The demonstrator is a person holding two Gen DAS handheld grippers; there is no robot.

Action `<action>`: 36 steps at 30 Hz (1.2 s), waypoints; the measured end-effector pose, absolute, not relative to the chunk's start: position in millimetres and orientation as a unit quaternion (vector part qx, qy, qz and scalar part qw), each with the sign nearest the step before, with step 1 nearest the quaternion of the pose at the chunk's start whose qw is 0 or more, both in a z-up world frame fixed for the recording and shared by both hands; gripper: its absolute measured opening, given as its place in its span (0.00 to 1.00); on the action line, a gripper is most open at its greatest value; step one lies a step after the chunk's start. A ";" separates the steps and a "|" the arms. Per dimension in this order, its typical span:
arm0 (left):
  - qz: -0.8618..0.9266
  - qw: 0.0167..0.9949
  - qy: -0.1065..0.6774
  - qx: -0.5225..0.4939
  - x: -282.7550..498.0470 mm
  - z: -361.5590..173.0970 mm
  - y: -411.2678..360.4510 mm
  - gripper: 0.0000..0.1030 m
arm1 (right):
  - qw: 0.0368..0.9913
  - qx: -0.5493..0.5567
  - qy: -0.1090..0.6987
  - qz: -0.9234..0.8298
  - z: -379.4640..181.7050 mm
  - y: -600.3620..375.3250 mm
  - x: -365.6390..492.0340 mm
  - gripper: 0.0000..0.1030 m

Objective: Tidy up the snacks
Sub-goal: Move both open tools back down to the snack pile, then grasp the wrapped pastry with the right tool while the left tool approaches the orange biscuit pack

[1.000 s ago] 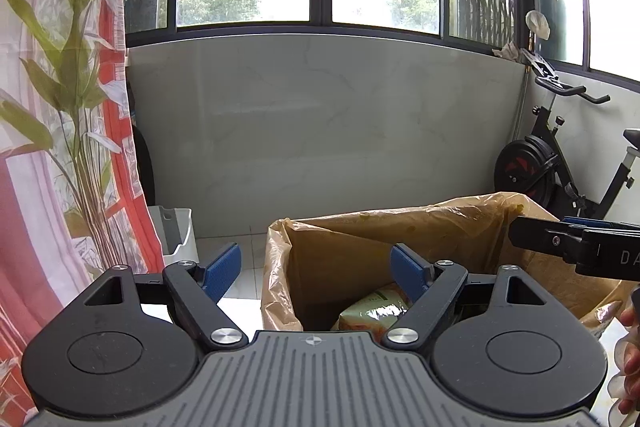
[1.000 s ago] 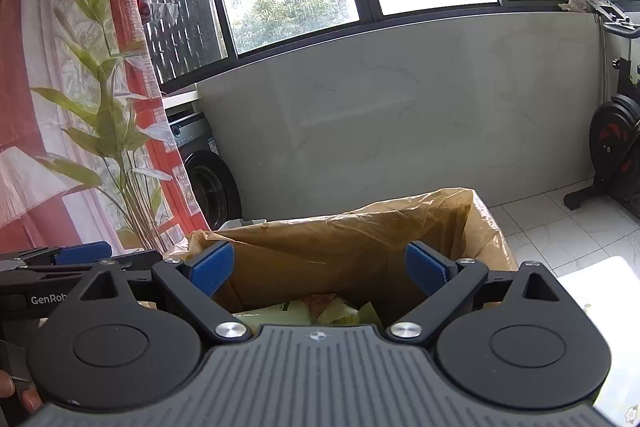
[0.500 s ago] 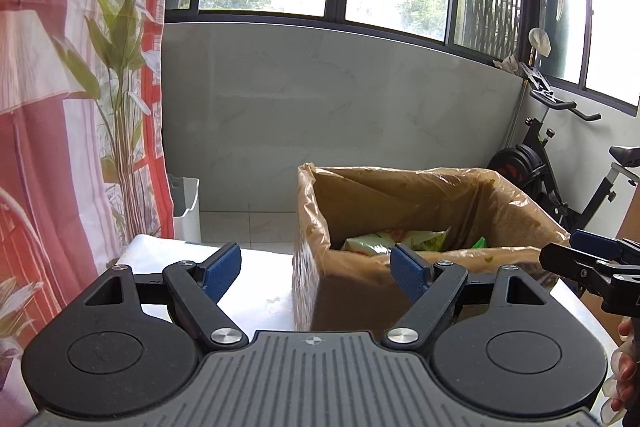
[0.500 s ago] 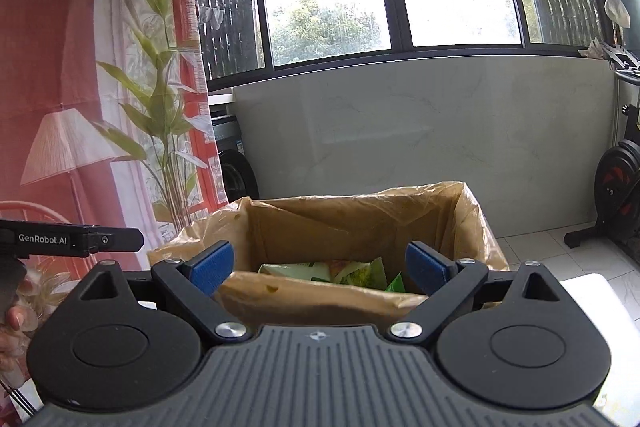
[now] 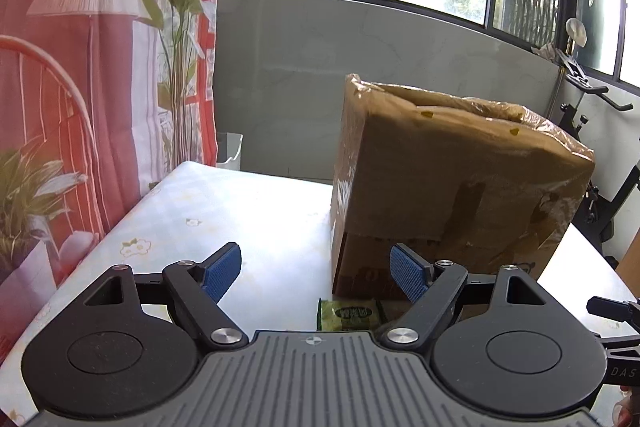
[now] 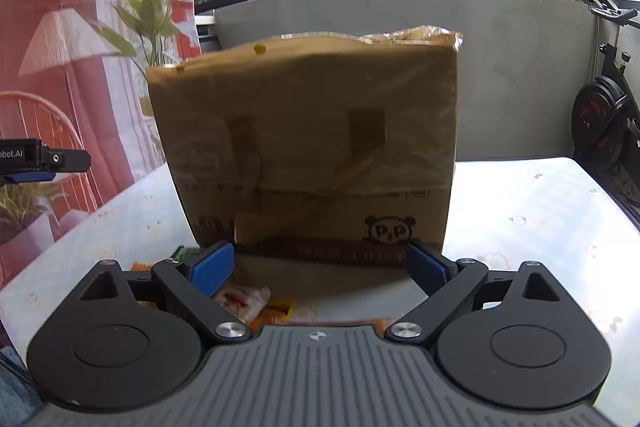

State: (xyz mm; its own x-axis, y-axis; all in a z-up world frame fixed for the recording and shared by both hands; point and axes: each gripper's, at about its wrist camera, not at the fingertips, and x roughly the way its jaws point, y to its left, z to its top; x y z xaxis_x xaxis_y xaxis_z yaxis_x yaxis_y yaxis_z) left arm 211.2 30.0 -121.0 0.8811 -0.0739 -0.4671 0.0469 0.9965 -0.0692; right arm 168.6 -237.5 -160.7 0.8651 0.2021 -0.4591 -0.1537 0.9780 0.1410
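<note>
A brown cardboard box (image 5: 452,187) lined with a clear plastic bag stands on the white table (image 5: 224,219); it also fills the middle of the right wrist view (image 6: 312,147). A green snack packet (image 5: 347,314) lies on the table at the box's near foot, just ahead of my left gripper (image 5: 316,273), which is open and empty. My right gripper (image 6: 318,267) is open and empty, low in front of the box. A white-and-red snack packet (image 6: 240,301) and small orange and yellow packets (image 6: 276,311) lie under its left finger.
A red and white curtain with a plant print (image 5: 80,67) hangs along the table's left side. An exercise bike (image 6: 604,123) stands on the floor to the right. A grey wall and windows lie behind the table. The left gripper's tip (image 6: 44,159) shows at the left edge.
Both grippers have dropped and pulled back from above the box's open top to table level in front of it. The box's inside is no longer visible; snack packets on the table have come into view.
</note>
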 end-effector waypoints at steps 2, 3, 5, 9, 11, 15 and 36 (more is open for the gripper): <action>-0.029 0.968 0.248 -0.034 207.4 -128.3 30.1 0.81 | 0.962 0.037 0.257 0.082 -172.0 -234.3 163.6 0.92; -0.027 0.967 0.250 -0.036 205.8 -131.1 30.4 0.81 | 0.961 0.034 0.264 0.079 -177.2 -233.4 161.8 0.92; -0.023 0.965 0.257 -0.039 201.8 -139.8 30.8 0.81 | 0.956 0.035 0.282 0.071 -188.4 -233.3 158.5 0.92; -0.014 0.962 0.270 -0.034 197.8 -152.5 32.0 0.81 | 0.950 0.039 0.304 0.064 -201.7 -232.1 155.0 0.92; -0.010 0.961 0.274 -0.036 195.5 -158.3 34.1 0.81 | 0.948 0.036 0.310 0.063 -205.7 -230.6 153.5 0.92; -0.004 0.958 0.284 -0.038 192.2 -168.2 36.3 0.81 | 0.946 0.024 0.316 0.063 -211.1 -226.5 154.1 0.92; 0.013 0.949 0.308 -0.058 193.8 -187.4 45.0 0.80 | 0.968 -0.021 0.243 0.065 -204.3 -226.7 171.6 0.74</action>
State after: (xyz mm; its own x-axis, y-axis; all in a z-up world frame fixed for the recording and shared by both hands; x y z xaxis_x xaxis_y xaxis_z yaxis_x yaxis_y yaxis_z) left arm 193.8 45.0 -187.4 0.8095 -0.0114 -0.5869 -0.0597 0.9930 -0.1015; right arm 171.6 -226.7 -204.3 0.8736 0.1152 -0.4728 -0.1355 0.9907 -0.0091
